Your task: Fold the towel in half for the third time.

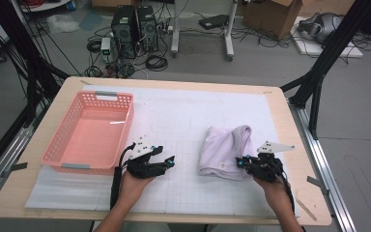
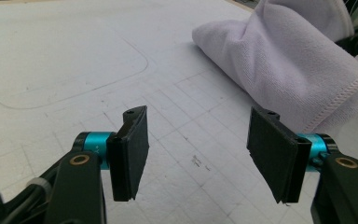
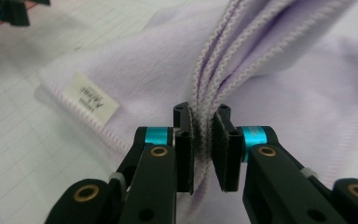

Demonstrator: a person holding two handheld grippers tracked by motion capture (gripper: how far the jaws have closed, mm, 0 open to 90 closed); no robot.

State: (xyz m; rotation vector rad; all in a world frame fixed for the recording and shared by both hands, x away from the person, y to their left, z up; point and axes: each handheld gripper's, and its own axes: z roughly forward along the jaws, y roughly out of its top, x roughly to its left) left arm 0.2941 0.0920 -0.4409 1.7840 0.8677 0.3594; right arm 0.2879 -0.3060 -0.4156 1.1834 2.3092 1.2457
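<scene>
Lavender terry-cloth towel (image 1: 224, 152), folded into a soft bundle, lies on the right half of the white gridded mat (image 1: 183, 188) that covers the pale wooden table (image 1: 290, 121). Its near edge carries a small white sewn-in label (image 3: 92, 102), and several stitched hems (image 3: 223, 60) bunch together in ridges where the cloth is gathered.

From where I stand, the person's right gripper (image 1: 244, 163) is at the towel's near right corner. In the right gripper view its two black jaws are pressed together on those bunched hems, with the folds of cloth squeezed between the pads (image 3: 184, 154); the grey three-cornered plate (image 1: 275, 147) on top of it points off toward the table's right edge.

The left gripper (image 1: 170, 160) sits well apart from the towel, over bare mat between the towel and the salmon-pink plastic basket (image 1: 58, 145). Its jaws stand apart with nothing between them: in the left gripper view the gridded mat shows through the gap, and the pads (image 2: 130, 154) touch nothing. The towel rises at the upper right of that view, a little beyond the jaw on that side.

The basket rests on the left part of the table, its slotted walls upright, just beside the left hand (image 1: 134, 186). Both forearms come in from the near edge of the table.

Beyond the table, on the grey floor, stand two black computer towers (image 1: 135, 29) amid loose cables, and a brown cardboard box (image 1: 273, 14) sits farther right.
</scene>
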